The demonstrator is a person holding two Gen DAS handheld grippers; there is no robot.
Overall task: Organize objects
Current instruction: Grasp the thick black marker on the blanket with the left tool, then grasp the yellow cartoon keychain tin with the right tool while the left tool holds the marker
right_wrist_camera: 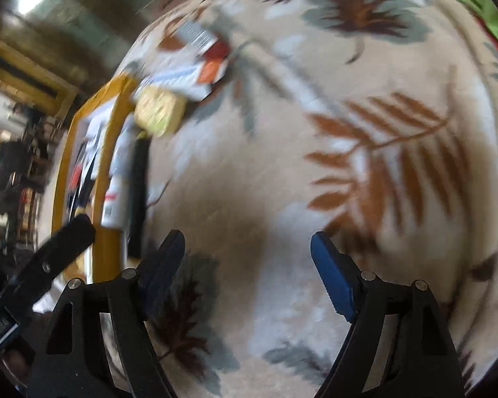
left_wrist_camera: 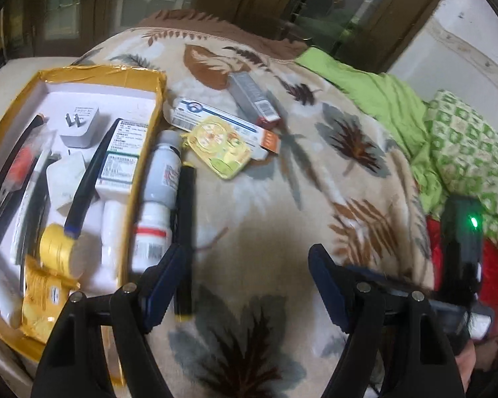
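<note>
Your left gripper (left_wrist_camera: 245,282) and right gripper (right_wrist_camera: 247,272) hang wide open and empty over the blanket (left_wrist_camera: 315,172), a bottle (left_wrist_camera: 157,195) and what looks like a pen (left_wrist_camera: 186,238) lying just beside the box (left_wrist_camera: 142,152).

Both wrist cameras look steeply down, close over the leaf-print blanket (left_wrist_camera: 249,219), sharing the yellow box (right_wrist_camera: 104,179) edge.

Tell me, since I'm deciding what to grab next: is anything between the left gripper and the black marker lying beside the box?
Nothing visible blocks it. The black marker lies on the blanket just ahead of the open, empty left gripper, near its left finger. The white bottle lies alongside, between the marker and the yellow box.
</note>
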